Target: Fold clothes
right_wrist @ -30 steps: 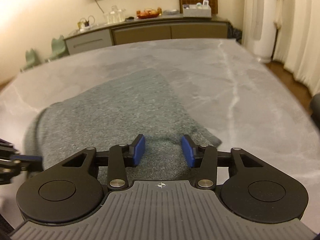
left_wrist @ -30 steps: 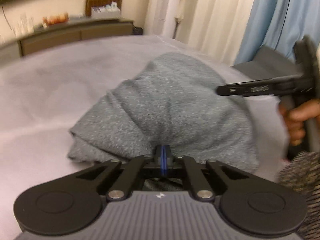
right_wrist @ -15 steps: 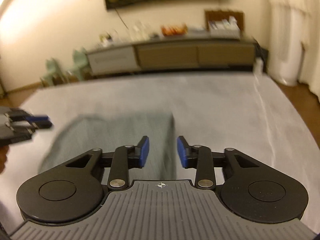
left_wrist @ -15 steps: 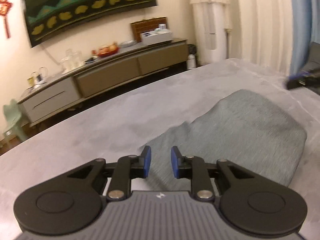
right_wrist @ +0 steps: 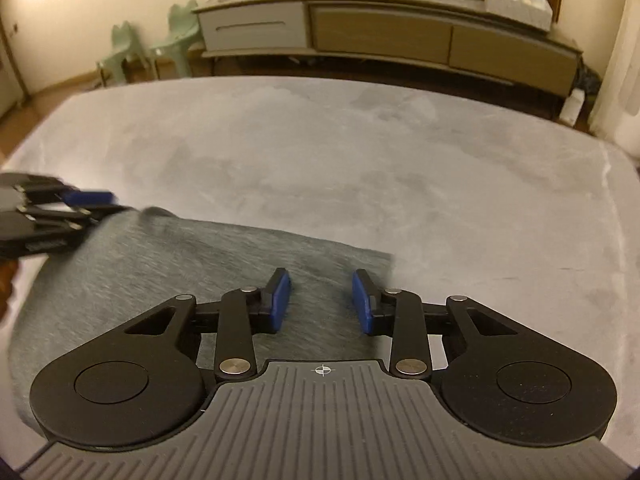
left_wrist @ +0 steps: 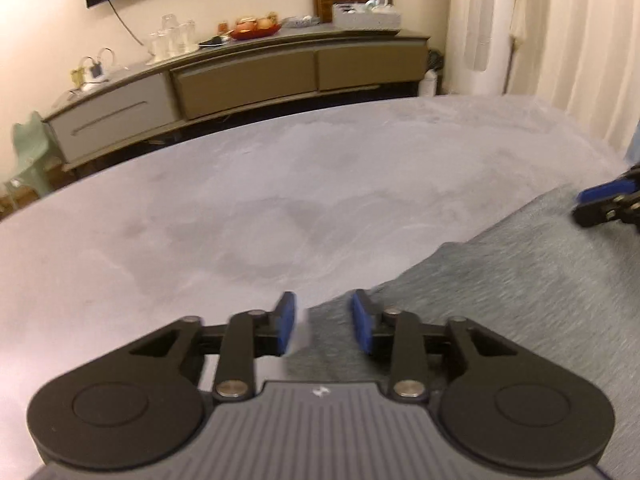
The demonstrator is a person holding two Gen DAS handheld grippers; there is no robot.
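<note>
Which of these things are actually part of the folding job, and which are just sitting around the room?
Part of the job:
- grey knitted garment lying flat on the table
- left tool, open
- right tool, open
- grey marbled table

Just lying about:
- long grey-and-brown sideboard
- red fruit bowl
- clear glassware
- pale green stools
- cream curtains

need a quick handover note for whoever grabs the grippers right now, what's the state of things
Left gripper: open, empty, over the left corner of the grey garment.
Right gripper: open, empty, above the garment's right edge.
The garment lies flat on the grey table in a compact, roughly rectangular shape, near the front edge.
Done: it looks at least partly folded; nothing is held.
Left: check whether another fold is needed; if so, regrip the edges, else smooth it.
</note>
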